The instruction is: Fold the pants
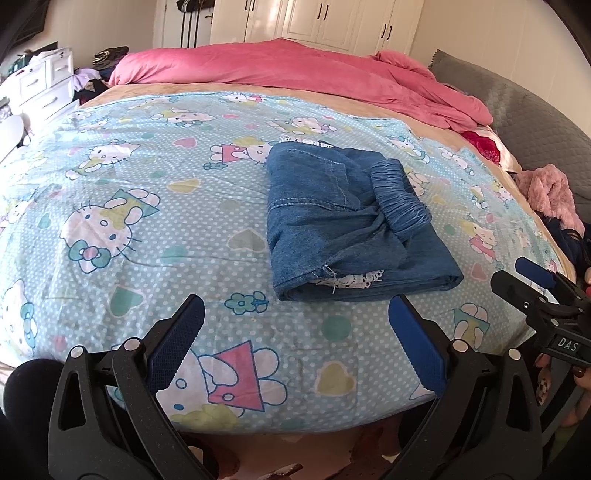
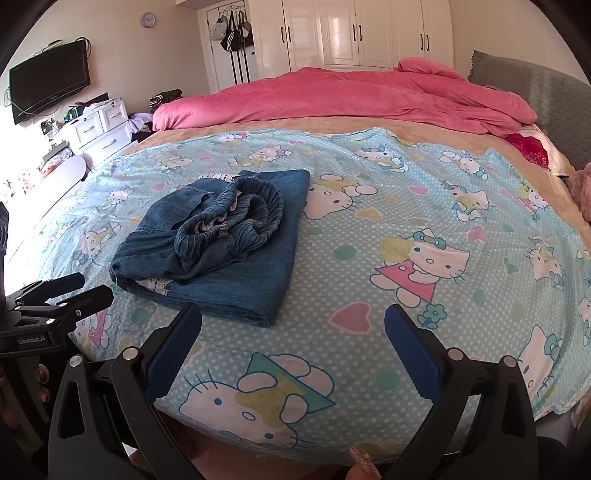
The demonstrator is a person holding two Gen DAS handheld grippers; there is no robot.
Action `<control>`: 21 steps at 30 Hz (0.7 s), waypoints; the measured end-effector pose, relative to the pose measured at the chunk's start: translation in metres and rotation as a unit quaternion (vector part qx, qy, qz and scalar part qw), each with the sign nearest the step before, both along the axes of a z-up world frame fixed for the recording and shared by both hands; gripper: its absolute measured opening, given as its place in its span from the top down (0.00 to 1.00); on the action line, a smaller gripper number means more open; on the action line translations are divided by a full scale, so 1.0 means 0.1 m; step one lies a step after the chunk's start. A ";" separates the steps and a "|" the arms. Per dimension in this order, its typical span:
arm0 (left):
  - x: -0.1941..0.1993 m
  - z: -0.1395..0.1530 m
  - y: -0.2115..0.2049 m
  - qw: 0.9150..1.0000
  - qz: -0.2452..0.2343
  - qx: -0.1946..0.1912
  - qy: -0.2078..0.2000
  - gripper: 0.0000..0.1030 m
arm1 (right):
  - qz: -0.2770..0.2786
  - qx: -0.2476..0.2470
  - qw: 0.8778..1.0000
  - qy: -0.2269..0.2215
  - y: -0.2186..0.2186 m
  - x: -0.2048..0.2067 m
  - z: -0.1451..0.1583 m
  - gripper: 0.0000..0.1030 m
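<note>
Left gripper (image 1: 295, 332): jaws spread wide, nothing between them, held off the near edge of the bed (image 1: 110, 177), pointing across it. Right gripper (image 2: 293, 343): same pose, jaws wide apart and empty, also at the near edge. The two sit side by side, apart, each visible at the margin of the other's view. Neither touches the bed.

Pants (image 1: 354, 225) inner layers hidden; TV (image 2: 48, 79) screen unreadable.

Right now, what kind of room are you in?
A bedroom, most likely. There's a big bed with a pink duvet, white wardrobes behind it, and folded denim pants on top.
</note>
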State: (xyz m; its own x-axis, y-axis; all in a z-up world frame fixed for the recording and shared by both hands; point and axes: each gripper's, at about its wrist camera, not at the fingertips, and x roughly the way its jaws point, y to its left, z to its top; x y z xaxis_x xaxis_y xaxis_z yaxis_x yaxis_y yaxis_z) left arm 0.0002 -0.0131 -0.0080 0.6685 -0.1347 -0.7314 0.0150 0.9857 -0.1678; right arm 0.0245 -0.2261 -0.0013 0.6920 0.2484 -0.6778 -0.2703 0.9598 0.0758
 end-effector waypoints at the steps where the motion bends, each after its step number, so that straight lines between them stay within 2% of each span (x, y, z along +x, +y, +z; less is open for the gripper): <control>1: 0.00 0.00 0.00 1.000 0.000 0.002 0.001 0.09 | -0.001 0.000 1.000 0.000 0.00 0.00 0.00 0.04; 5: 0.02 0.00 0.01 1.000 0.001 0.005 0.003 0.09 | -0.006 0.003 1.000 0.004 -0.03 0.01 0.00 0.04; 10: 0.07 0.03 0.04 0.999 0.020 0.027 0.010 0.09 | -0.019 0.014 1.000 0.015 -0.13 0.07 0.04 0.04; 13: 0.12 0.06 0.17 0.999 0.023 0.020 0.011 0.09 | -0.037 0.026 0.999 0.013 -0.29 0.15 0.16 0.04; 15: 0.22 0.09 0.37 0.999 0.035 0.011 0.015 0.09 | -0.060 0.041 0.997 0.009 -0.52 0.28 0.30 0.04; 19: 0.49 0.15 0.88 0.995 0.092 0.028 0.018 0.09 | -0.133 0.011 0.991 -0.022 -1.05 0.61 0.54 0.04; 21: 0.72 0.12 1.28 0.990 0.130 0.041 0.036 0.09 | -0.155 0.043 0.987 0.002 -1.42 0.85 0.53 0.04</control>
State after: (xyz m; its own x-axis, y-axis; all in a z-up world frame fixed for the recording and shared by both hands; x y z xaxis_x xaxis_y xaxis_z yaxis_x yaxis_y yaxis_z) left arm 0.0724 0.1149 0.0040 0.6190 0.0973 -0.7794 -0.2500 0.9651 -0.0781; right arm 0.1097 -0.3677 0.0513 0.7405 0.0820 -0.6670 0.0356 0.9863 0.1608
